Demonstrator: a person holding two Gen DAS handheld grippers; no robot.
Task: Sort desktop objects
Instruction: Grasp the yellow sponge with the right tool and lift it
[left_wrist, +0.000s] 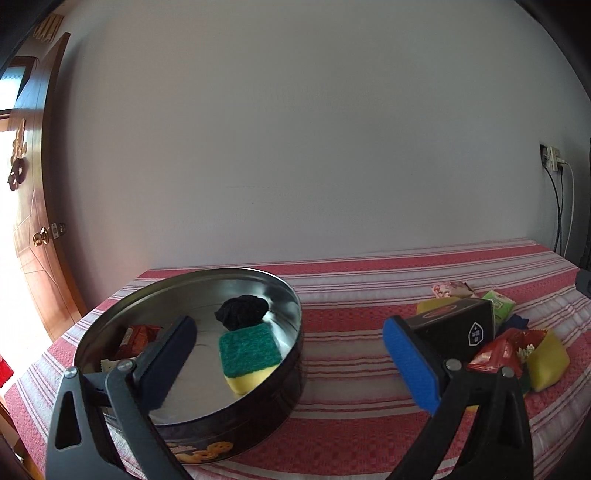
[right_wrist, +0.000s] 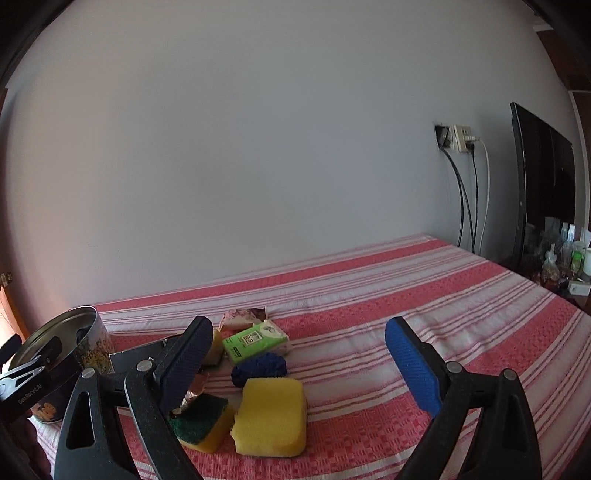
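Since the round dark metal cookie tin (left_wrist: 192, 369) already has a green-and-yellow scrub sponge (left_wrist: 248, 356), a crumpled black cloth ball (left_wrist: 242, 312) and a red foil snack packet (left_wrist: 136, 341) sitting in it, I'd say it's the drop-off bin and the sort is only partly done. Left gripper (left_wrist: 291, 365) hangs right over the tin's near rim with its jaws spread wide and nothing between them, which looks to me like it's either just parked there or lined up for another trip. Right gripper (right_wrist: 299, 365) is also wide open and empty, hovering low over the leftover pile on the red-and-white striped tablecloth (right_wrist: 443, 314). That pile sits to the right of the tin: a plain yellow sponge block (right_wrist: 271, 417), a second green-backed yellow sponge (right_wrist: 203, 424), a dark blue knitted ball (right_wrist: 258, 367), a green tissue pack (right_wrist: 255, 339), a pinkish wrapped snack (right_wrist: 242, 317) and a black cardboard box (left_wrist: 458, 328) with red packets (left_wrist: 498, 354) beside it. My guess is the yellow block goes next since it's nearest and squishy enough to pinch easily, though the stuff is crowded, so a grab could drag a neighbour along.
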